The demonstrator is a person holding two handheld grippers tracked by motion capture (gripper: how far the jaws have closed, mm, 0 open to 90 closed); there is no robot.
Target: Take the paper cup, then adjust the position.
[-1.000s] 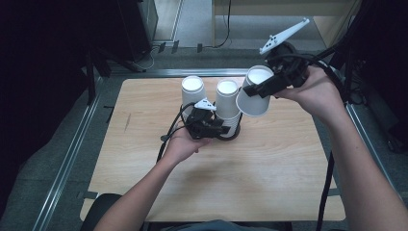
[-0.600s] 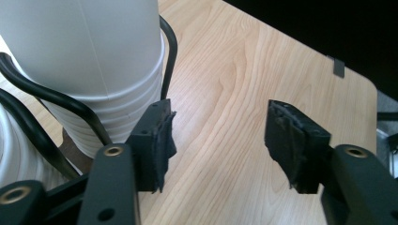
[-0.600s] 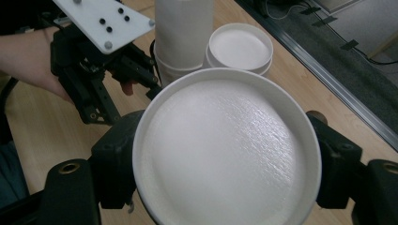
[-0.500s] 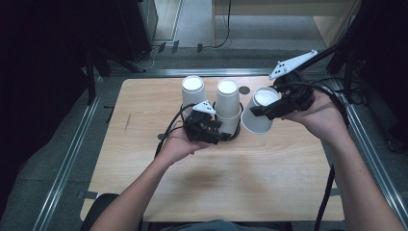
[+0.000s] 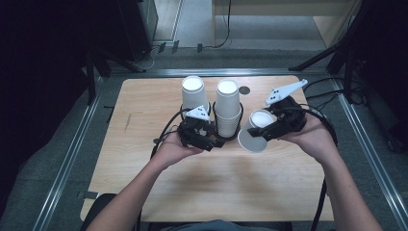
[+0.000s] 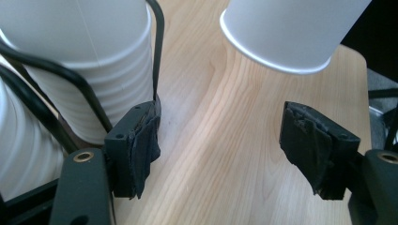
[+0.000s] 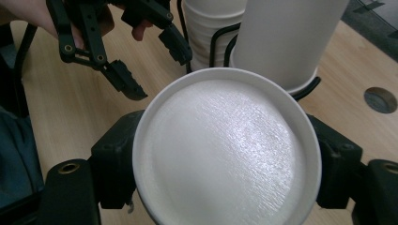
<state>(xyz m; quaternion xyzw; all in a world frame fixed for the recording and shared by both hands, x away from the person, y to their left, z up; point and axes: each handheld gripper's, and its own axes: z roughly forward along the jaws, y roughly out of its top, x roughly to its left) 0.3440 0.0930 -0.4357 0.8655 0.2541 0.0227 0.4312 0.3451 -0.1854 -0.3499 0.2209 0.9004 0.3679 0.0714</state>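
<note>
Setting: pale wooden table under a fixed overhead camera, dark floor and metal rails on every side.

Our right jaws: closed from both sides on a single white paper cup, which fills the right gripper view bottom-first, its round base turned toward the lens.

Our right gripper: in the high view we hold it low over the table, the cup tilted on its side with its wide rim facing the middle of the tabletop.

Our left jaws: standing well apart, having just been opening, with bare wood and nothing else between them in the left gripper view.

Our left gripper: resting at the foot of the rack; one black pad sits right beside the ribbed wall of the nearer stack.

Rack: black wire holder looping around the cup stacks, its rods crossing the left gripper view.

Stacks: tall nested stack of white paper cups in the middle of the table, upside down, and a second white cup stack just beside it on the left.

Held cup's place: just to the right of the middle stack, apart from it, near the table's right half.

Beyond: small dark round hole in the tabletop behind the stacks; black cables trailing off the right edge.
</note>
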